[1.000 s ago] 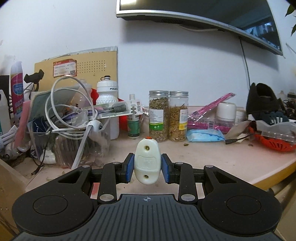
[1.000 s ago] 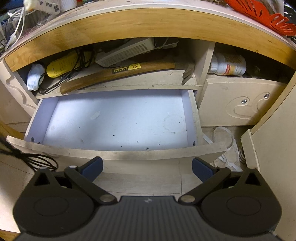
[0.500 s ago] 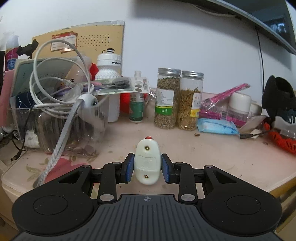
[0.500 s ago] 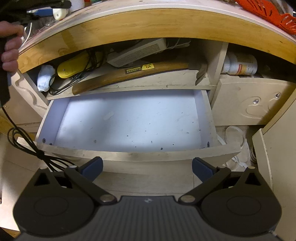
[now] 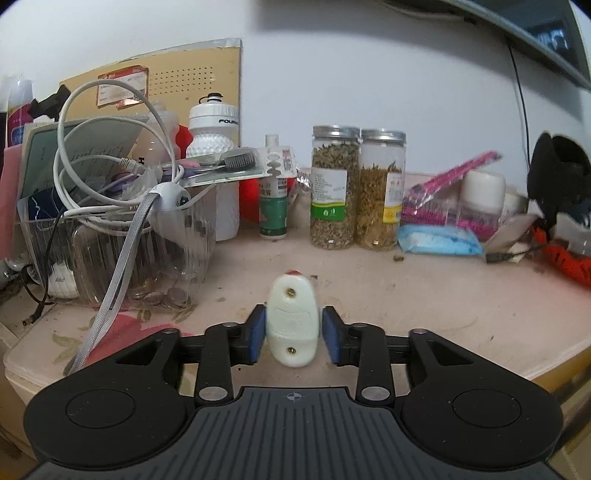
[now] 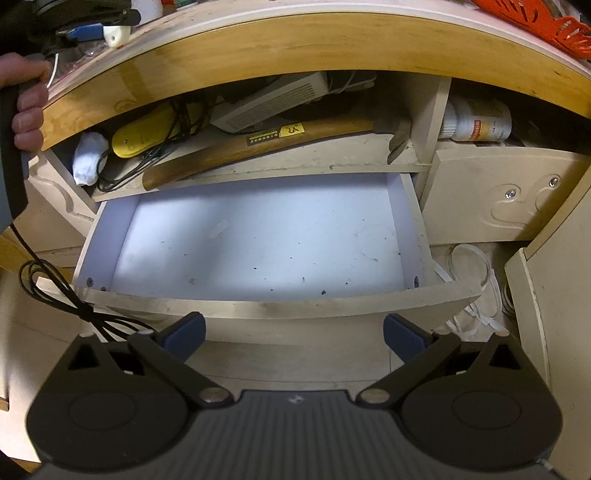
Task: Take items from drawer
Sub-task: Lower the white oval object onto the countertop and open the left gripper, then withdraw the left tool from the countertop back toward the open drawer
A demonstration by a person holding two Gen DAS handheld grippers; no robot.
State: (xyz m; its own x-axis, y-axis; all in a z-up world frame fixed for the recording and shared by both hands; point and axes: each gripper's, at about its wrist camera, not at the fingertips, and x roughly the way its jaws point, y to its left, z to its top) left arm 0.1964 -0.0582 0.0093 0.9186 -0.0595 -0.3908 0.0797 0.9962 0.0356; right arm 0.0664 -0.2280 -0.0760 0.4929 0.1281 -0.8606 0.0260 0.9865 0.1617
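My left gripper (image 5: 293, 334) stands around a small white plastic device (image 5: 293, 325) with a red tip, low over the pink tabletop (image 5: 443, 306). Its blue pads (image 5: 256, 334) show small gaps to the device, so the hold looks loosened. In the right wrist view the pulled-out drawer (image 6: 258, 240) shows a bare white bottom with nothing in it. My right gripper (image 6: 293, 330) is open and empty in front of the drawer's front panel (image 6: 280, 304). The left gripper with the white device (image 6: 116, 34) also shows at the top left, above the tabletop edge.
On the table: a clear bin of cables and coins (image 5: 122, 236), a white bottle (image 5: 214, 147), two herb jars (image 5: 356, 188), a blue packet (image 5: 439, 240), an orange basket (image 5: 569, 262). The shelf above the drawer holds a hammer (image 6: 255, 147), a yellow case (image 6: 144, 134), a white box (image 6: 269, 101).
My left gripper moved forward and down to the tabletop with the white device, and its pads have spread slightly. The right gripper shifted a little; the drawer stays open.
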